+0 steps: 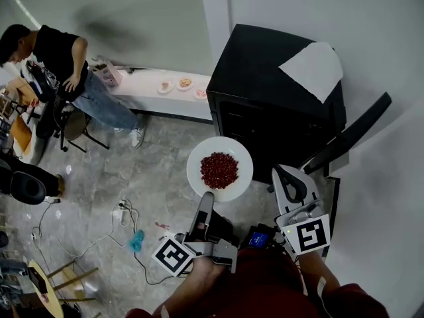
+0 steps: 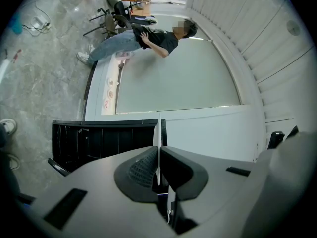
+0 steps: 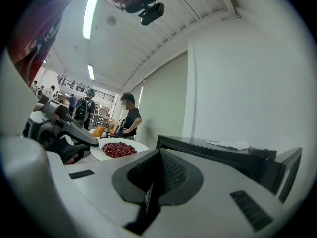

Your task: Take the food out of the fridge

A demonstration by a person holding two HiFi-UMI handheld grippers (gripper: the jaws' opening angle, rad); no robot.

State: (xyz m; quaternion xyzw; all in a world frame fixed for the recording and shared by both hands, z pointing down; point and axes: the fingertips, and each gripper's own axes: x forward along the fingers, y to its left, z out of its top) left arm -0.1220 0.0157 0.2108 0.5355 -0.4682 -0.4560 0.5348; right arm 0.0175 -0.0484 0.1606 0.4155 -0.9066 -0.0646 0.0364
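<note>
Black fridge stands against the white wall. This is the landmark for everything below.
- Fridge door: swung open, sticking out from the fridge's right front corner.
- A person is well off to the fridge's left, leaning by a long white ledge that runs up to the fridge's left side.
- Paper sheet: lies flat on the fridge top, toward its right rear.
- White plate: outside the fridge, in the air just in front of its left front corner and held about level.
- Left gripper: on the side of the plate away from the fridge. The jaws are clamped on the plate's thin rim, which its own view shows edge-on between the pads.
- Right gripper: just in front of the fridge, beside the open door. The jaws are together with nothing between them.
- Food: a heap of small red pieces at the plate's centre, possibly beans or berries; too small to tell.
</note>
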